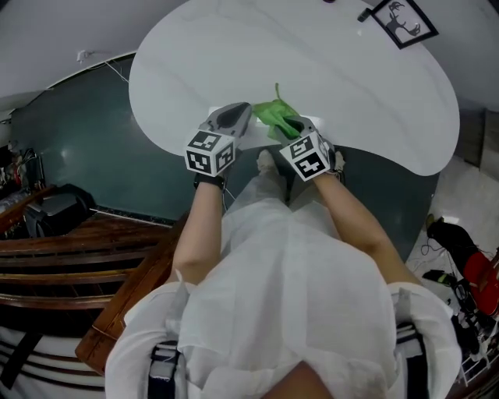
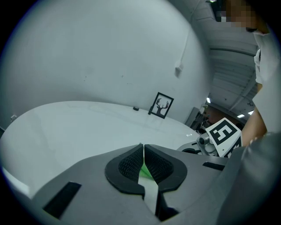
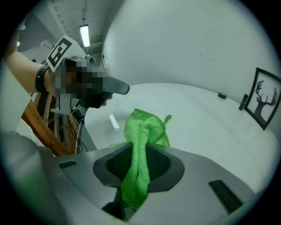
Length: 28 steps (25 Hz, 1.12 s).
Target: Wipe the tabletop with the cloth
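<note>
A green cloth (image 1: 273,114) is bunched at the near edge of the white tabletop (image 1: 335,70). My right gripper (image 1: 295,126) is shut on it. In the right gripper view the cloth (image 3: 142,127) runs up between the jaws of the right gripper (image 3: 139,165) and spreads onto the table (image 3: 197,123). My left gripper (image 1: 238,117) hovers just left of the cloth, over the table edge, with its jaws shut. In the left gripper view the pads of the left gripper (image 2: 143,163) meet, and only a green sliver shows through the slit behind them. From the right gripper view, the left gripper's tip (image 3: 120,89) holds nothing.
A framed deer picture (image 1: 404,22) and a small dark object (image 3: 222,95) sit at the table's far side. A small white strip (image 3: 114,121) lies near the cloth. Wooden furniture (image 1: 117,265) stands at the left, and bags (image 1: 468,273) lie on the floor at the right.
</note>
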Tool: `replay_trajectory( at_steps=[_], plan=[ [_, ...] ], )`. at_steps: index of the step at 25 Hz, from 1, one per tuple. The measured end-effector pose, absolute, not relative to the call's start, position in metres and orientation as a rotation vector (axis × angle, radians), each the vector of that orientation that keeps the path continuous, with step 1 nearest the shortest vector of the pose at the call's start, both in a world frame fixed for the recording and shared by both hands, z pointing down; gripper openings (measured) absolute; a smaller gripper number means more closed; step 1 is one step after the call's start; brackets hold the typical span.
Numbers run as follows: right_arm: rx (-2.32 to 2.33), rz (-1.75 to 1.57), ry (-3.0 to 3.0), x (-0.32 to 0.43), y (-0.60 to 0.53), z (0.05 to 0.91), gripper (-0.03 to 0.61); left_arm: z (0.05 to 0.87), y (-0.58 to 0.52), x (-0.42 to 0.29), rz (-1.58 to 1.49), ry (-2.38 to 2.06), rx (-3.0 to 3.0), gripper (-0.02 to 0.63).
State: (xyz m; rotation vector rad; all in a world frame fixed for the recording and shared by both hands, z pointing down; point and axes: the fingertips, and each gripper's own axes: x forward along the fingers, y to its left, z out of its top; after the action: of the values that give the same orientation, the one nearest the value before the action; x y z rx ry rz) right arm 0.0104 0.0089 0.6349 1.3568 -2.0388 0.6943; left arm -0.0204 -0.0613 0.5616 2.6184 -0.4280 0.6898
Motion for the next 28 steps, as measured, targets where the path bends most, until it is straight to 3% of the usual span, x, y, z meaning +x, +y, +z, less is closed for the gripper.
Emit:
replay_trajectory(
  at_steps=[15, 28],
  plan=[
    [1.615, 0.756, -1.877, 0.200, 0.125, 0.643, 0.083, 0.566, 0.051, 0.146, 0.754, -0.247, 2.656, 0.020],
    [1.902, 0.895, -1.649, 0.415, 0.245, 0.649, 0.083, 0.568, 0.103, 0.281, 0.771, -0.157, 2.675, 0.020]
  ],
)
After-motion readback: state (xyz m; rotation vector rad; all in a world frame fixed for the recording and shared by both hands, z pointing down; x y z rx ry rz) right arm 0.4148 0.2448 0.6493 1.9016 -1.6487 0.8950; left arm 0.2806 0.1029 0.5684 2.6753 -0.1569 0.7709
